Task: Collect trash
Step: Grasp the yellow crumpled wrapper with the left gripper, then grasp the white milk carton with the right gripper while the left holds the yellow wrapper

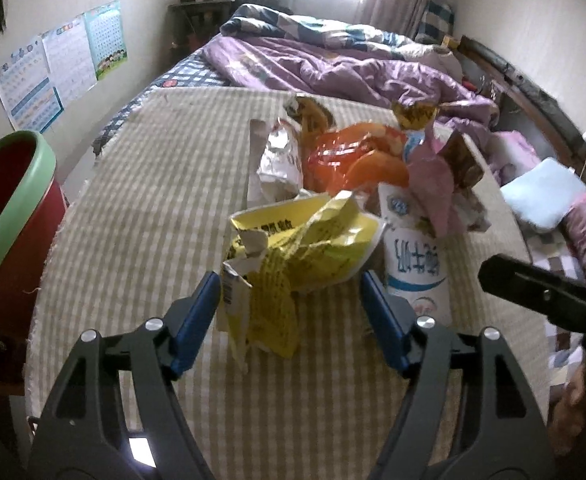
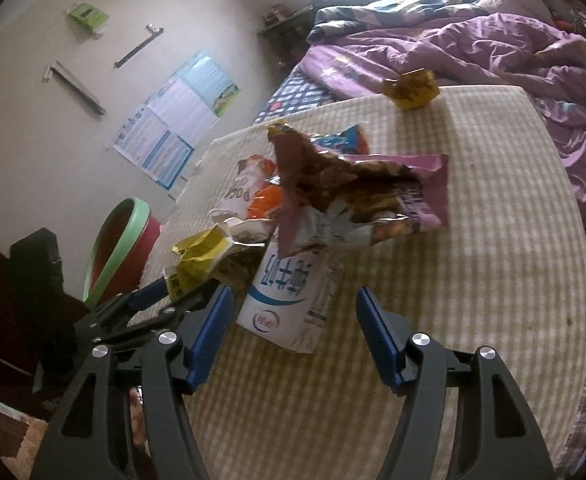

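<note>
A heap of trash lies on the checked mat: a crumpled yellow wrapper, a white and blue milk carton, an orange bag, a silver bag and a pink wrapper. My left gripper is open with the yellow wrapper between its blue fingers. In the right wrist view my right gripper is open just in front of the milk carton, under the pink and brown wrapper. The left gripper's fingers show there at the yellow wrapper.
A red bin with a green rim stands at the mat's left edge and shows in the right wrist view. A small yellow wrapper lies at the mat's far edge. A purple quilt covers the bed behind.
</note>
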Tool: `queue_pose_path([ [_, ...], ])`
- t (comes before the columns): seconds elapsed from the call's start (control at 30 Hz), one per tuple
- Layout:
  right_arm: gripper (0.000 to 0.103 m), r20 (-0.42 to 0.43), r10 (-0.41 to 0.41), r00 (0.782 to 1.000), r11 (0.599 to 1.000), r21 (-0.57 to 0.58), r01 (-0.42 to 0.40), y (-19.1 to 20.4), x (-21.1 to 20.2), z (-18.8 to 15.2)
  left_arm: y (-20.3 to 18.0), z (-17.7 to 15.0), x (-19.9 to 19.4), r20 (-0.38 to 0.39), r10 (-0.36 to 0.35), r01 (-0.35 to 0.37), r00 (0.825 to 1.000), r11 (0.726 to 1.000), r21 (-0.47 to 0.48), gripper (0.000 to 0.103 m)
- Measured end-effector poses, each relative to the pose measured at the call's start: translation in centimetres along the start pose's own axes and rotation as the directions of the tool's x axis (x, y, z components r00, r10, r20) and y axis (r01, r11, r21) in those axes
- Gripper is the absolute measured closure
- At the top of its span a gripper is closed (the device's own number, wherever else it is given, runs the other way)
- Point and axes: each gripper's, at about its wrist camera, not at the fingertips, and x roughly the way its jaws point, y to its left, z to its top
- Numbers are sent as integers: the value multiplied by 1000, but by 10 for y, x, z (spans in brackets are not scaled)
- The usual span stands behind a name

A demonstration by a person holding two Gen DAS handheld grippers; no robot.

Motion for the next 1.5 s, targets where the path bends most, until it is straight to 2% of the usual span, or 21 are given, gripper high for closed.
queue_pose_path([
  [0.07,33,0,-14,1000,1000,-12,14,3,1,0,2,-1,-5,11,-13,13,1000,1000,-8,64],
  [0.13,23,9,-48,999,998,-26,48,6,0,1,5,-3,-11,17,-22,22,1000,1000,-18,75],
  [0.23,11,1,-104,995,992,-71,104,11,3,4,13,-5,-24,45,-24,26,999,999,-45,76],
  [0.47,8,-49,-131,990,986,-110,125,23,24,8,18,-11,-26,34,-22,23,999,999,-46,75],
  [0.5,8,-57,-139,989,985,-110,132,23,27,8,17,-12,-26,36,-20,21,999,999,-43,69],
  [0.53,8,-56,-150,987,983,-110,144,23,27,7,16,-12,-25,36,-14,16,999,999,-39,59],
  [0.57,8,-54,-153,987,983,-111,146,23,27,7,15,-11,-24,35,-20,21,999,999,-37,54],
  [0.63,7,-46,-162,986,982,-111,156,21,26,6,12,-8,-18,26,-24,24,999,999,-21,52],
  [0.77,7,-51,-152,987,982,-119,145,19,22,4,4,-6,-6,10,12,-12,1000,1000,21,39],
  [0.83,7,-75,-151,986,982,-129,140,20,24,2,5,-5,2,-7,17,-17,1000,1000,15,39],
  [0.9,7,-85,-164,983,978,-147,151,21,26,1,5,-5,8,-18,17,-17,1000,1000,12,39],
  [1.07,7,-58,-200,978,973,-129,191,22,34,5,13,-5,1,-9,4,-4,1000,1000,-13,68],
  [1.3,7,-59,-242,969,960,-160,230,34,64,15,34,-13,-44,87,-4,13,996,994,-105,68],
  [1.5,8,-99,-282,954,952,-153,266,31,94,15,39,-18,-73,129,-10,28,992,990,-136,68],
])
